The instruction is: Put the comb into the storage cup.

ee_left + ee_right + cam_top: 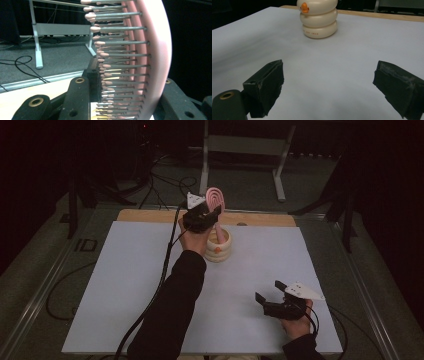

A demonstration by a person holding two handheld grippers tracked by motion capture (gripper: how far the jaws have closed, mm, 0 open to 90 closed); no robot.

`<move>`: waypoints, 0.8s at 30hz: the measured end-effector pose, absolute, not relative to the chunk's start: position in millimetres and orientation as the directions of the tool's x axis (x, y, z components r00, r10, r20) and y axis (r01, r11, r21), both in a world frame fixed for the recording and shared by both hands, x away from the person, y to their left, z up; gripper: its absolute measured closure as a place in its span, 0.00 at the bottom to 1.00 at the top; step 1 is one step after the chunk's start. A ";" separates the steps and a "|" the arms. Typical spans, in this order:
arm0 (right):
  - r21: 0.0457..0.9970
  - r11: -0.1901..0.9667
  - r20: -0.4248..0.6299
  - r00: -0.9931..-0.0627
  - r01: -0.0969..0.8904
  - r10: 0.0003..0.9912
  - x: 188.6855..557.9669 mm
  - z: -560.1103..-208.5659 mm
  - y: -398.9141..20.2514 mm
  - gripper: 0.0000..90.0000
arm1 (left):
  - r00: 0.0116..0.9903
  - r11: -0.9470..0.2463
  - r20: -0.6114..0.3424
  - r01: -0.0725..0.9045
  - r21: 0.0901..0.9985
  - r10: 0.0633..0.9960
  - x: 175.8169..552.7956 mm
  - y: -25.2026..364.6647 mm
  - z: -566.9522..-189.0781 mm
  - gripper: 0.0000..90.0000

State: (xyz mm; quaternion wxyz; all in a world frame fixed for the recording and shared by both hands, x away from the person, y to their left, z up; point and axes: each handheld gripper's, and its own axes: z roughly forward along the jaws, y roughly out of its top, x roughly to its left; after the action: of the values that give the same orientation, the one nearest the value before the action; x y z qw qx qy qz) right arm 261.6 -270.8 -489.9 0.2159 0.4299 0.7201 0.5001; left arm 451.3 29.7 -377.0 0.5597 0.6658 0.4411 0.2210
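I see the pink hairbrush (216, 199) raised at the table's far edge, just above the cream ringed holder (219, 246), with my left gripper (207, 215) clamped on it. My right gripper (270, 291) rests near right, jaws apart, empty.

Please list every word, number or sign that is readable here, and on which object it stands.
Small dark print on the bottom ring of the cream ribbed plastic holder: too blurred to read.
Orange mark near its top: a small figure, no letters legible.
Pink oval hairbrush: no text.
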 end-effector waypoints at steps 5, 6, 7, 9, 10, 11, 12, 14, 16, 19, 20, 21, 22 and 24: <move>0.905 0.130 0.120 -0.538 0.404 0.834 261.6 -489.8 -270.6 0.10 | 0.514 0.015 -0.201 0.343 0.939 0.834 452.1 29.0 -379.7 0.72; 0.905 0.131 0.120 -0.538 0.404 0.834 261.7 -489.9 -270.7 0.10 | 0.514 0.014 -0.201 0.344 0.939 0.834 452.2 29.0 -380.2 0.72; 0.905 0.131 0.119 -0.538 0.404 0.834 261.7 -489.9 -270.6 0.10 | 0.513 0.016 -0.203 0.346 0.938 0.834 452.5 28.4 -381.2 0.72; 0.905 0.132 0.120 -0.539 0.405 0.834 261.5 -489.9 -270.5 0.10 | 0.513 0.016 -0.203 0.346 0.938 0.834 452.5 28.4 -381.2 0.72; 0.905 0.132 0.120 -0.539 0.405 0.834 261.5 -489.9 -270.5 0.10 | 0.512 0.015 -0.203 0.348 0.937 0.834 452.5 27.4 -382.4 0.72; 0.904 0.131 0.122 -0.539 0.406 0.833 261.5 -489.9 -270.3 0.10 | 0.511 0.015 -0.203 0.348 0.937 0.835 452.4 26.8 -383.3 0.72; 0.905 0.132 0.120 -0.540 0.404 0.833 261.6 -490.1 -270.2 0.10 | 0.511 0.012 -0.201 0.349 0.937 0.836 452.4 26.3 -383.9 0.72; 0.904 0.133 0.120 -0.540 0.406 0.833 261.6 -490.0 -270.0 0.10 | 0.512 0.013 -0.203 0.350 0.937 0.835 452.4 24.9 -384.9 0.72; 0.904 0.133 0.120 -0.540 0.406 0.833 261.5 -490.0 -269.8 0.10 | 0.512 0.010 -0.201 0.351 0.936 0.835 452.5 24.0 -385.8 0.72; 0.904 0.133 0.120 -0.541 0.406 0.833 261.5 -489.9 -270.0 0.10 | 0.513 0.008 -0.200 0.352 0.936 0.835 452.8 22.9 -386.8 0.72; 0.904 0.133 0.120 -0.541 0.406 0.833 261.5 -489.9 -270.0 0.10 | 0.513 0.008 -0.200 0.352 0.936 0.835 452.8 22.9 -386.8 0.72; 0.904 0.134 0.120 -0.541 0.406 0.832 261.6 -489.9 -270.0 0.10 | 0.512 0.006 -0.199 0.354 0.935 0.836 452.8 22.2 -387.7 0.72; 0.904 0.135 0.119 -0.541 0.406 0.833 261.5 -489.8 -270.0 0.10 | 0.512 0.003 -0.197 0.354 0.935 0.836 453.0 21.9 -388.2 0.72; 0.904 0.135 0.120 -0.541 0.406 0.832 261.4 -489.8 -269.8 0.10 | 0.512 0.002 -0.197 0.357 0.934 0.836 453.2 21.2 -389.2 0.72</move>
State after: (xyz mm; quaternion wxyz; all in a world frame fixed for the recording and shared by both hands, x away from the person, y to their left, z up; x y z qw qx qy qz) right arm 261.4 -269.8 -489.8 0.2134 0.4287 0.7223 0.4989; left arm 453.2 21.2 -389.2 0.5514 0.6723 0.4437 0.2172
